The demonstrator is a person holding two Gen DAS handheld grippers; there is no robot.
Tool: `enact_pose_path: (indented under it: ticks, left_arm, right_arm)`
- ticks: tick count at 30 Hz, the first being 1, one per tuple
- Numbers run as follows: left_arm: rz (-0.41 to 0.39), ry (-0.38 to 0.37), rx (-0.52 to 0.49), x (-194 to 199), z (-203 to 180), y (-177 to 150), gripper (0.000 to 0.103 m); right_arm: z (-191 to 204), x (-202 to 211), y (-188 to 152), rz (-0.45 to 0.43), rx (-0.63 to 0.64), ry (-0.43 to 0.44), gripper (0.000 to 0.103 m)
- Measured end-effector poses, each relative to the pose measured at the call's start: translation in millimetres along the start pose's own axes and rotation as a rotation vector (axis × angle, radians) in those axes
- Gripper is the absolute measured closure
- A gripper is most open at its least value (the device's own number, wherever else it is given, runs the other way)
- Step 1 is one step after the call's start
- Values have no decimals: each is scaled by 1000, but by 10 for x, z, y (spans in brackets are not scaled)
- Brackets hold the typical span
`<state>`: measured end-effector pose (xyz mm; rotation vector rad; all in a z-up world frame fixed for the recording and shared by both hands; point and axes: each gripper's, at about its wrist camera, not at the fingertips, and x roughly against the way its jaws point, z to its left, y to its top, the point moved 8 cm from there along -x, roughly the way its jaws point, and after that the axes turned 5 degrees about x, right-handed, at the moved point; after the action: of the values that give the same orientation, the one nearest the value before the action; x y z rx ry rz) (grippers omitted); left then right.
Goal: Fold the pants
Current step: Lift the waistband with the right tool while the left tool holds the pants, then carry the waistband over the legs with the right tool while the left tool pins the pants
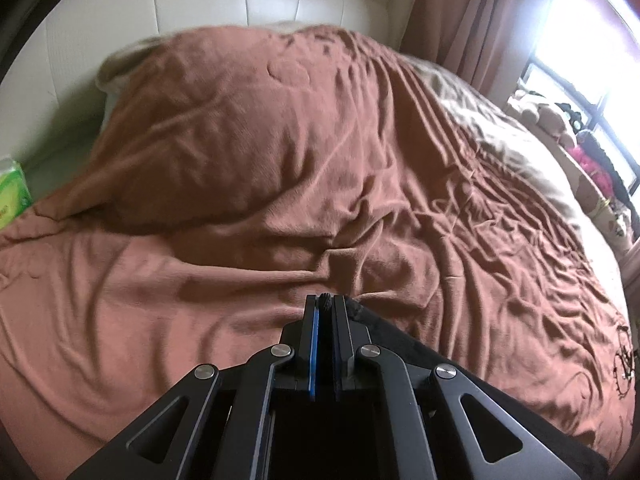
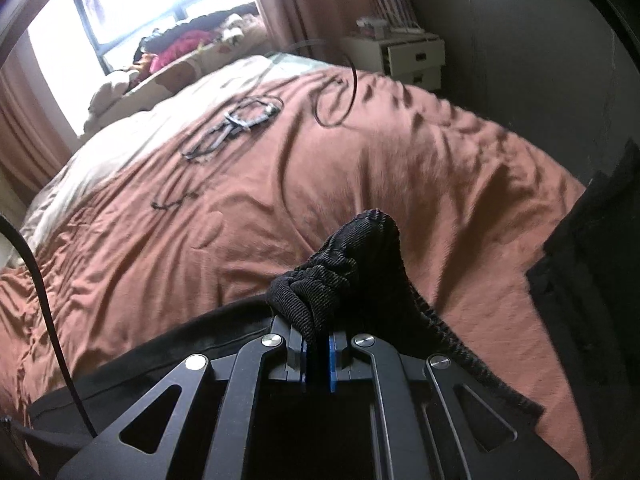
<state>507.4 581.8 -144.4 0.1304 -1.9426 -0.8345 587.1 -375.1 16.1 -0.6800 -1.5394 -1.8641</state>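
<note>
- Left gripper [image 1: 325, 308] is pressed together, pinching black pants [image 1: 404, 344] over the rust-brown bedspread [image 1: 248, 152].
- Right gripper [image 2: 318, 340] pinches a bunched pants edge.
- Green packet [image 1: 12, 192]: print too blurred to read.

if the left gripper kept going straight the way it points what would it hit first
Probably the brown bedspread, where it rises toward the pillow hump. Nothing else shows in that line, though depth is hard to judge. The left gripper is shut on black pants.
</note>
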Motion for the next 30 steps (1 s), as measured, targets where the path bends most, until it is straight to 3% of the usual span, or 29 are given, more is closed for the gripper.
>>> enact_pose_path:
  ticks: [13, 15, 16, 18, 20, 25, 27, 30]
  left_arm:
    - [78, 71, -30, -628, -124, -83, 95]
    - [88, 64, -50, -595, -146, -91, 80]
    - [83, 59, -60, -562, -156, -90, 74]
    - [64, 42, -94, -453, -206, -92, 48]
    - [52, 18, -138, -332, -291, -112, 46]
    - [108, -23, -186, -246, -518, -244, 46]
    - [132, -23, -186, -270, -594, -313, 46]
    - [180, -11, -185, -388, -699, -438, 46]
  right_arm:
    - [187, -700, 29, 31, 38, -40, 96]
    - [176, -667, 37, 22, 43, -17, 94]
    - [177, -646, 38, 20, 47, -7, 91]
    - [168, -564, 32, 13, 62, 12, 83]
    - [171, -468, 26, -1, 94, 23, 68]
    - [146, -243, -21, -35, 140, 23, 48]
    - [132, -174, -36, -43, 139, 21, 44]
    - [68, -75, -32, -33, 58, 83, 38]
